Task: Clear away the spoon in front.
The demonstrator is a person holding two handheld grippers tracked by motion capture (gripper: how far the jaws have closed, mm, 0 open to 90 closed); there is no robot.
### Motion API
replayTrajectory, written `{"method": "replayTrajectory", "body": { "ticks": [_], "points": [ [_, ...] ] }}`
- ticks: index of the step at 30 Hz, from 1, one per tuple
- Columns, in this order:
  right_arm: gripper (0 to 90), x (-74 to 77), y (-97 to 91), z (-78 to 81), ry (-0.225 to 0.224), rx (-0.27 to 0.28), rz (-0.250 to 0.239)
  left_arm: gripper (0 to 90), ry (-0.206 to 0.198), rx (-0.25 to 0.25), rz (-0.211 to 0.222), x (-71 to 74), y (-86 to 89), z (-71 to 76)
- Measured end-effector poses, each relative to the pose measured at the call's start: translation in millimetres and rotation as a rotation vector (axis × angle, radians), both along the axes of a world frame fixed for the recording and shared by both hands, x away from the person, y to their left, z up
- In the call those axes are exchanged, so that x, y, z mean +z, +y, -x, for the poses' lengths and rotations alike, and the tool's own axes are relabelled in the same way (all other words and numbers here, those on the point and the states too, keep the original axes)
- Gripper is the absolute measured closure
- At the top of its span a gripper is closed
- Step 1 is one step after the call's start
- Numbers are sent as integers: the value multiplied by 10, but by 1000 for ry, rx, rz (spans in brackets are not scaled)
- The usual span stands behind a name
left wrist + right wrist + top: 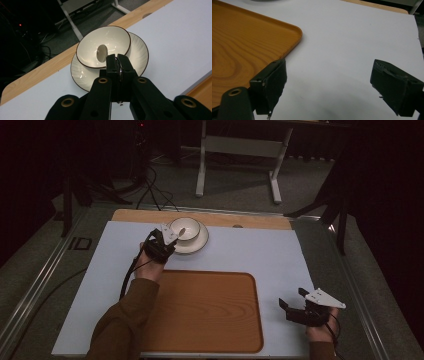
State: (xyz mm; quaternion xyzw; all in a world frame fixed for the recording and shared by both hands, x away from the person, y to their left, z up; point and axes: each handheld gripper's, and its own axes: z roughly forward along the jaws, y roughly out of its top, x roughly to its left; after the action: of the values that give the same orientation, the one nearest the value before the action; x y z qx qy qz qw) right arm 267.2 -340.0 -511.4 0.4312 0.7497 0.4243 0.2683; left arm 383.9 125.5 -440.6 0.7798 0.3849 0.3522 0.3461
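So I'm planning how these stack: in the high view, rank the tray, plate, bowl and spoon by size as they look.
1. tray, nearest the camera, yet clearly largest
2. plate
3. bowl
4. spoon, held in the left gripper

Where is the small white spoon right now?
The white spoon is pinched in the left gripper, its scoop inside the white bowl on the white plate, beyond the wooden tray.
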Motion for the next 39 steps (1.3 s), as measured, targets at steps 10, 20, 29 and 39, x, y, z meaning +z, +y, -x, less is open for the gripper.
{"method": "replayTrajectory", "body": {
  "ticks": [10, 20, 29, 39],
  "points": [
    [136, 0, 1, 0, 0, 0, 0, 889, -23, -9, 20, 67, 85, 149],
    [136, -4, 4, -3, 3, 0, 1, 889, -50, -30, 30, 144, 139, 339],
    [136, -2, 3, -1, 1, -1, 1, 889, -60, -37, 35, 160, 197, 501],
    [136, 0, 2, 1, -1, -2, -1, 888, -55, -34, 41, 121, 287, 636]
  ]
}}
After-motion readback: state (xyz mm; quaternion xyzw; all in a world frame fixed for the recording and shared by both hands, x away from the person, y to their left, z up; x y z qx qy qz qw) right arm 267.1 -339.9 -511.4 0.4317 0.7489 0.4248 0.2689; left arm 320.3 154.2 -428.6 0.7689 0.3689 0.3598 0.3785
